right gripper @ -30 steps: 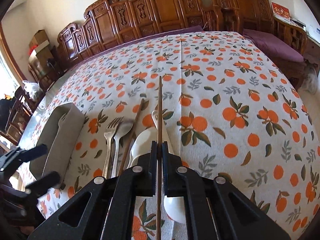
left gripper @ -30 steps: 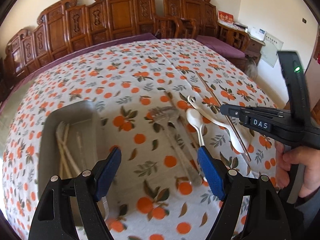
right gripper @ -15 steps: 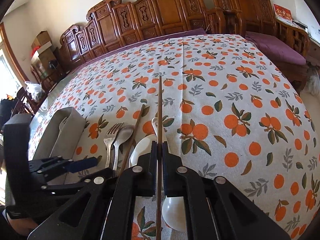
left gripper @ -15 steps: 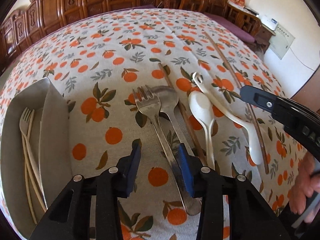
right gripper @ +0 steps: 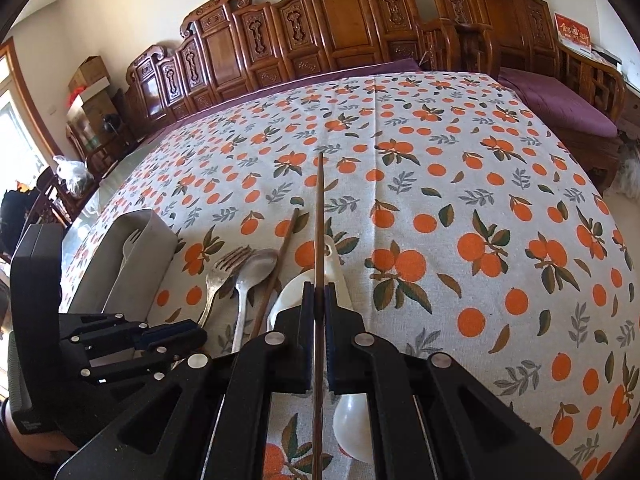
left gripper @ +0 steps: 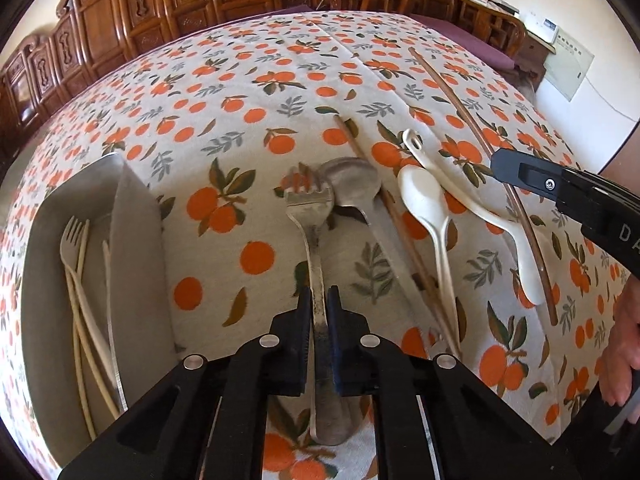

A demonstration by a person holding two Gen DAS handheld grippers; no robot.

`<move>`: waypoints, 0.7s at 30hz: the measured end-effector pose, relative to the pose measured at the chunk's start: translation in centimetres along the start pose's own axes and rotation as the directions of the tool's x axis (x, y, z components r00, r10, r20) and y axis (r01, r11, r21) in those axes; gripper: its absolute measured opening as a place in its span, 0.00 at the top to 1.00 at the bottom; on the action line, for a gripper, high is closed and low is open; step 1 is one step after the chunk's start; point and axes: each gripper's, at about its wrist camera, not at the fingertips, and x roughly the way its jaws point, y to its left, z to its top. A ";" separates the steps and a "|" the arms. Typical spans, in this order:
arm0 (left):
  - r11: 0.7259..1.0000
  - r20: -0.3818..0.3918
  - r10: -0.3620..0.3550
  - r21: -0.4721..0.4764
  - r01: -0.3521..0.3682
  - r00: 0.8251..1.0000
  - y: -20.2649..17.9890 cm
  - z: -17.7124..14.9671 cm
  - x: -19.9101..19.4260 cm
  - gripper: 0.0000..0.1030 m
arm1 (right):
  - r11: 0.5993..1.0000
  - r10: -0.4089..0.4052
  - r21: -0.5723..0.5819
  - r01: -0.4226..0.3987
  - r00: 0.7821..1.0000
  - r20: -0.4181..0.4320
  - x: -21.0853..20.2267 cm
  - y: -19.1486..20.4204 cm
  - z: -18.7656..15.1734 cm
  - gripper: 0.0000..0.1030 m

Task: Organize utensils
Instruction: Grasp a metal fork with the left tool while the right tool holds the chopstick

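On R tool [left gripper: 568, 196] side, "D" legible; it grips chopstick [right gripper: 319, 208], L tool [left gripper: 319, 312], open 1 s ago, now clamps fork [left gripper: 310, 208].

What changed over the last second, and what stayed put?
The left claw came down from wide open and shut on the metal fork's handle. The right claw stayed clamped on the brown wooden chopstick. The other utensils and the grey tray did not move.
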 end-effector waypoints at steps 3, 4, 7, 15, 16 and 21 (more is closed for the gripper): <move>1.000 0.012 -0.008 0.005 0.008 1.000 0.3 -0.5 -0.7 0.94 | 1.000 0.007 -0.013 -0.007 1.000 0.000 0.0 0.4 0.0 0.94; 1.000 0.019 -0.007 0.008 0.007 1.000 0.3 -0.6 -1.0 0.94 | 1.000 0.008 -0.016 -0.008 1.000 -0.002 0.1 0.5 0.0 0.94; 1.000 0.043 -0.012 0.003 0.011 0.999 0.7 -1.1 -2.0 0.94 | 1.000 0.013 -0.023 -0.013 1.000 -0.004 0.1 0.9 -0.1 0.94; 1.000 0.102 -0.008 -0.009 0.009 0.995 1.9 -1.0 -5.2 0.94 | 0.998 0.031 -0.047 -0.031 1.000 -0.003 -0.1 1.9 -0.2 0.94; 1.000 0.110 -0.007 -0.011 0.008 0.994 2.1 -1.0 -5.6 0.94 | 0.998 0.033 -0.049 -0.033 0.999 -0.003 -0.1 1.9 -0.2 0.94; 1.000 0.143 -0.005 -0.021 0.008 0.990 2.7 -1.0 -7.7 0.94 | 0.997 0.052 -0.063 -0.052 0.999 -0.003 -0.2 2.7 -0.2 0.94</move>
